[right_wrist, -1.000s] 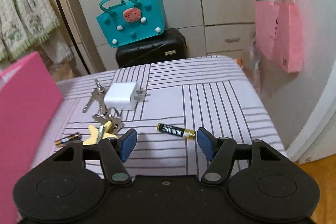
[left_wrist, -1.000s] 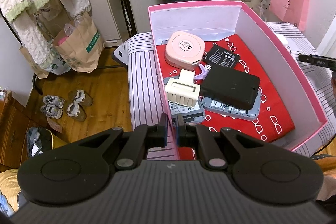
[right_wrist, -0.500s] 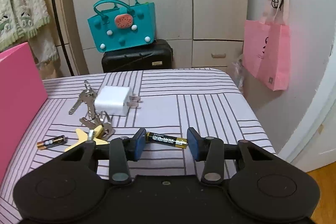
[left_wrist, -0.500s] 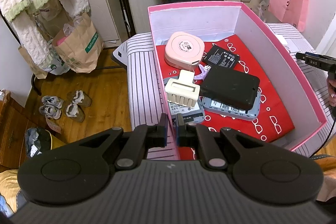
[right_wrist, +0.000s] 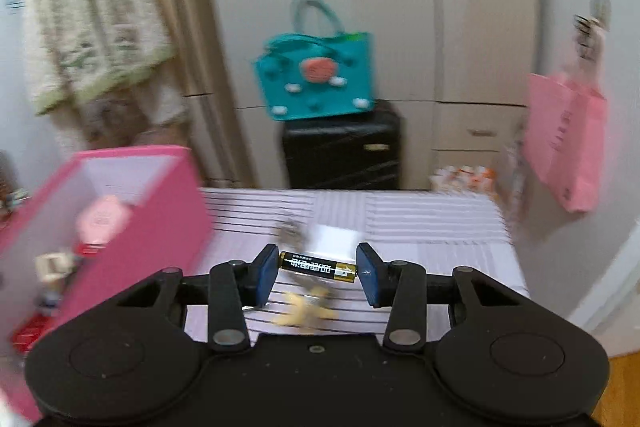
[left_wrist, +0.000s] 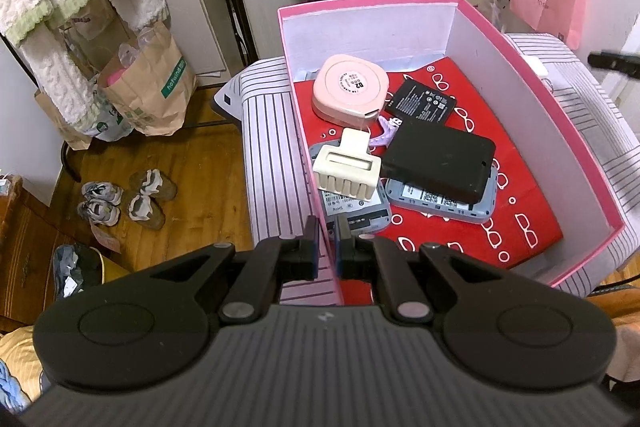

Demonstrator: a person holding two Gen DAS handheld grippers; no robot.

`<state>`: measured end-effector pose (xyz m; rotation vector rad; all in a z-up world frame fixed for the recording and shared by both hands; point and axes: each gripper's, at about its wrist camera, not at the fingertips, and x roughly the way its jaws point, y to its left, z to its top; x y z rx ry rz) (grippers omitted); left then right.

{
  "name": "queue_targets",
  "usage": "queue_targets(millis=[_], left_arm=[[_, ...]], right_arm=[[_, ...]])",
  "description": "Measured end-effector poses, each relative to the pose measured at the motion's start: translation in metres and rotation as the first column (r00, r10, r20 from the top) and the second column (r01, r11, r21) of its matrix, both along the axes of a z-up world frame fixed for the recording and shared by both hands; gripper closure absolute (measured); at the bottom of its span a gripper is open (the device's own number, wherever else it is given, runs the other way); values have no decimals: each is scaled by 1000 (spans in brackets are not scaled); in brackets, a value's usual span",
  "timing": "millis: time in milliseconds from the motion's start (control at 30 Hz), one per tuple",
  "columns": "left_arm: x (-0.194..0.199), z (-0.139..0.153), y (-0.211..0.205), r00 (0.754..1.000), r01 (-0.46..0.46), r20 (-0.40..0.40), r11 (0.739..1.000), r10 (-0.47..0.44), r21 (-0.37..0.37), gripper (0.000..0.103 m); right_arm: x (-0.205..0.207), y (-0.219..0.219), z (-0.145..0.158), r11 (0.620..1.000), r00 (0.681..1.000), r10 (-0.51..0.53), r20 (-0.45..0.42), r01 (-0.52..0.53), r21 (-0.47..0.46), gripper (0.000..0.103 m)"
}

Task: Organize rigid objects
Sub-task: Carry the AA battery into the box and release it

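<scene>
My right gripper is shut on a black and gold battery, held end to end between the blue pads and lifted above the striped bed. Blurred keys and a white charger lie on the bed below it. My left gripper is shut on the near left wall of the pink box. The box holds a pink round case, a cream hair clip, a black power bank and flat grey devices. The box also shows at the left of the right wrist view.
A teal bag sits on a black suitcase behind the bed. A pink bag hangs at the right wall. Paper bags and shoes stand on the wooden floor left of the bed.
My right gripper has closed on the battery and lifted it off the bed, swinging up and left toward the pink box. My left gripper has not moved.
</scene>
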<state>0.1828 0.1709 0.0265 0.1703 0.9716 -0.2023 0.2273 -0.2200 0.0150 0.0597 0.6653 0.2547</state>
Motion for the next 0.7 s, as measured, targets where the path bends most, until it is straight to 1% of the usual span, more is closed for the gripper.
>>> queue_targets(millis=[100,167,233,300,367,500,600,700], left_arm=[[0,0,-1,1000,4,-4,1000,-4,4,97],[1,0,1,1000,4,-10,1000,-4,-7,96],[1,0,3,1000,2,-13,1000,-2,-17,96],[1,1,4,1000,1,-15,1000,-1,-18,96],[1,1,5,1000,0,-16,1000,0,-17,97],[1,1,5,1000,-3,-16,1000,3,-23,97],[2,1,6,1000,-8,-17,1000,8,-29,97],[2,1,6,1000,-9,-17,1000,9,-30,97]], right_arm=[[-2,25,26,993,993,115,-10,-115,3,55],[-2,43,40,981,981,194,-22,-194,8,55],[0,65,50,962,961,274,-41,-274,15,55],[4,82,54,947,944,323,-64,-322,27,55],[10,102,53,927,923,374,-92,-373,31,55],[27,136,43,902,887,431,-166,-430,45,55],[41,155,33,894,874,441,-206,-447,20,55],[58,170,18,893,869,428,-250,-449,-31,55]])
